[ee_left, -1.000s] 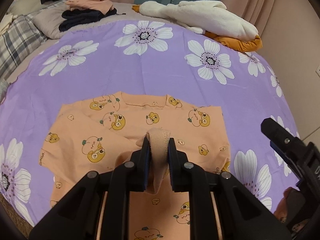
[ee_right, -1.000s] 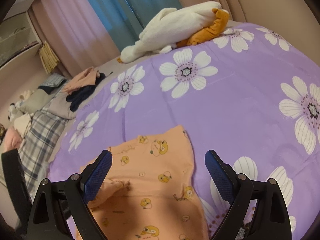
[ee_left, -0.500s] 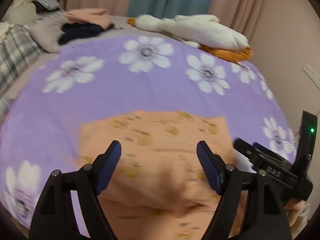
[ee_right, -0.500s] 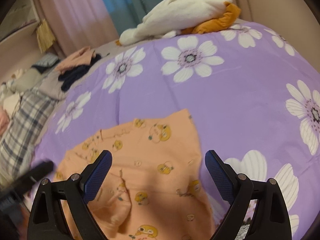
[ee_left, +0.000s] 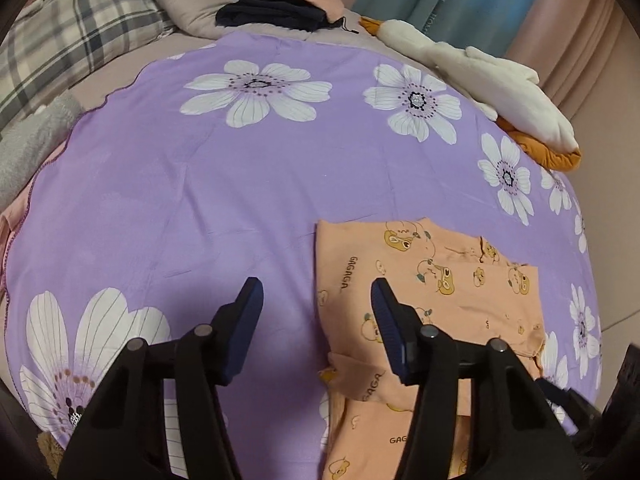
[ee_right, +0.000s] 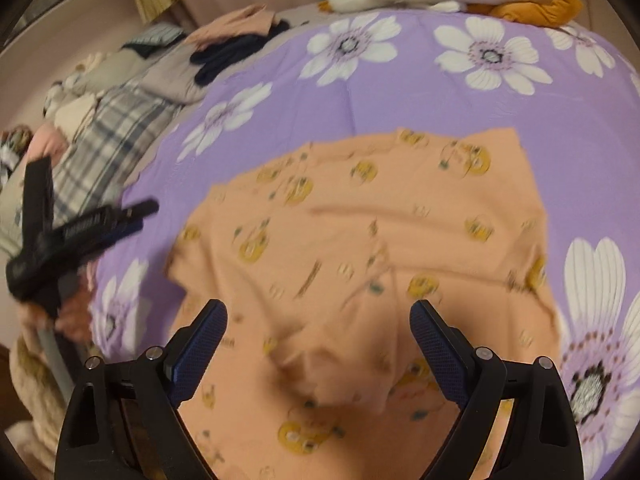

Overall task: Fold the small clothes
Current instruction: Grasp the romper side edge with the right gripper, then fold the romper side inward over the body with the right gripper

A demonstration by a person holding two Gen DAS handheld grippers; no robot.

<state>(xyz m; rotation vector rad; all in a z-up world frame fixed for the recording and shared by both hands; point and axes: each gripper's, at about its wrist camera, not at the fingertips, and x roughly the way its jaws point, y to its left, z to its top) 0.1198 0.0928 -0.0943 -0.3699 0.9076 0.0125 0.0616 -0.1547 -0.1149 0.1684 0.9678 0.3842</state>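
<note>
Right wrist alone shows left hand-held gripper (ee_right: 136, 216) beside garment (ee_right: 360, 240).

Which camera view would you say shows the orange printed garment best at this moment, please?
The right wrist view: the orange garment fills the middle of the picture, nearly whole, though motion-blurred. The left wrist view is sharper, with the print readable, but shows the garment only at the right, partly hidden behind a finger of the left gripper.
</note>
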